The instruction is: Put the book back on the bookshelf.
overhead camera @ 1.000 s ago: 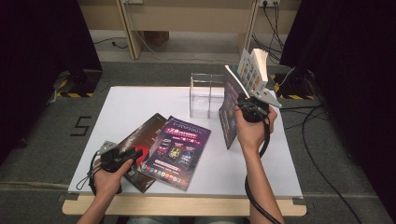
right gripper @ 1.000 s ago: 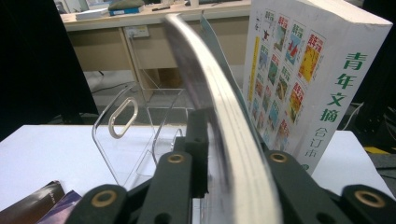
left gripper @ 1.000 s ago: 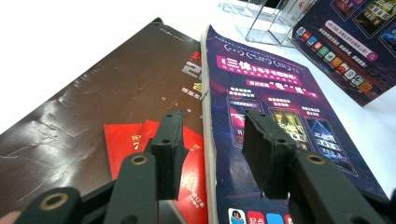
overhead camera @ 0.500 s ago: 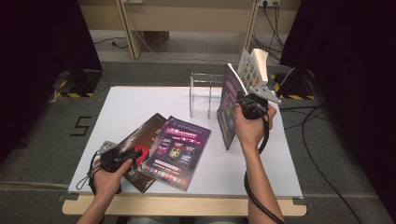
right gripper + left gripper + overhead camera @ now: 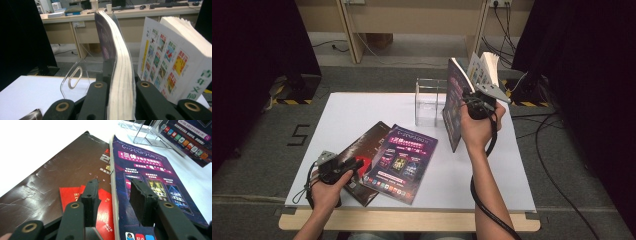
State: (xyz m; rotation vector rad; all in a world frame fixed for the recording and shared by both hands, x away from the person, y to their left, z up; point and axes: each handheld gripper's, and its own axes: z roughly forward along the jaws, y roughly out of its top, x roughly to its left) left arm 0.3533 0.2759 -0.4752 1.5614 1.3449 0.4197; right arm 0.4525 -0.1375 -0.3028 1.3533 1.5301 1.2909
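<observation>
We have the right gripper [image 5: 475, 100] clamped on a thick purple-covered paperback book [image 5: 454, 107], which we hold upright above the far right of the white surface [image 5: 352, 120], just beside the clear acrylic book stand [image 5: 428, 100]. In the right gripper view the jaws press both covers of the book [image 5: 117, 62], its page block rising between them; those jaws have just been closing on it. A second volume with colourful picture squares on its white cover [image 5: 165, 60] stands behind, to the right, and we cannot tell whether it touches the held book.

Our left gripper [image 5: 343, 170] rests near the front left corner, its jaws parted with nothing pinched. In the left gripper view it [image 5: 113, 195] straddles the seam between the dark brown glossy book with red labels [image 5: 50, 185] and the purple magazine-like book lying flat [image 5: 147, 172], which overlaps the brown one's edge.

As we judge it, the main risk is the grip: we hold the book near one end, so its weight could swing it or let it slide through the pads. Lowered into the stand at a slant, its bottom corner could catch the acrylic wall and push or tip the light stand. The picture-covered volume so close behind could also be knocked.
</observation>
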